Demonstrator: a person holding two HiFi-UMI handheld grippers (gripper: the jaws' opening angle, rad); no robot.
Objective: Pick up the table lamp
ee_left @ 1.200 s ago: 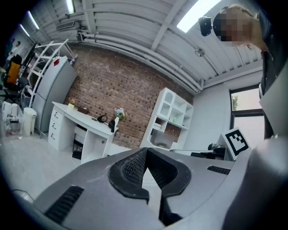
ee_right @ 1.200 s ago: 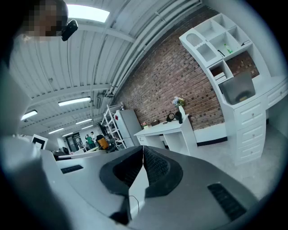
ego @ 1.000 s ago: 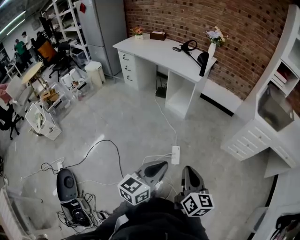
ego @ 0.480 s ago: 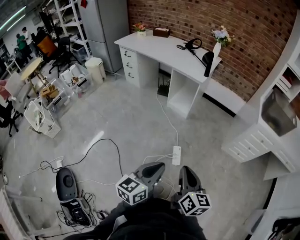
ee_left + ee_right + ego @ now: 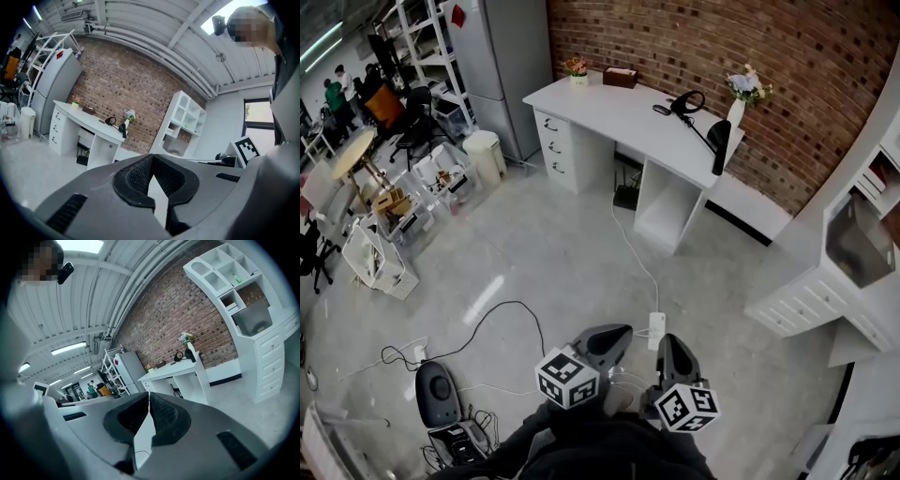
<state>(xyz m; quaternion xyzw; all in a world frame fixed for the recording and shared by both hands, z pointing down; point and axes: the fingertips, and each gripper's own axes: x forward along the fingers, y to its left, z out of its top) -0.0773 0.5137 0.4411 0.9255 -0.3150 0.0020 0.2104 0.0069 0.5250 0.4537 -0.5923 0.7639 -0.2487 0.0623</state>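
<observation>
While the left gripper [image 5: 614, 335] and the right gripper [image 5: 673, 345] are both pressed together and empty, the table lamp [image 5: 705, 127] stands well apart at the right end of the counter [image 5: 609, 105]. I would come near first, then spread the jaws around its thin arm.

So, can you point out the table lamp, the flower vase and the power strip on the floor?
table lamp [image 5: 719, 148], head view, on its black head.
vase [image 5: 737, 113], head view, on its white body.
power strip [image 5: 656, 329], head view, on the middle of its white casing.
</observation>
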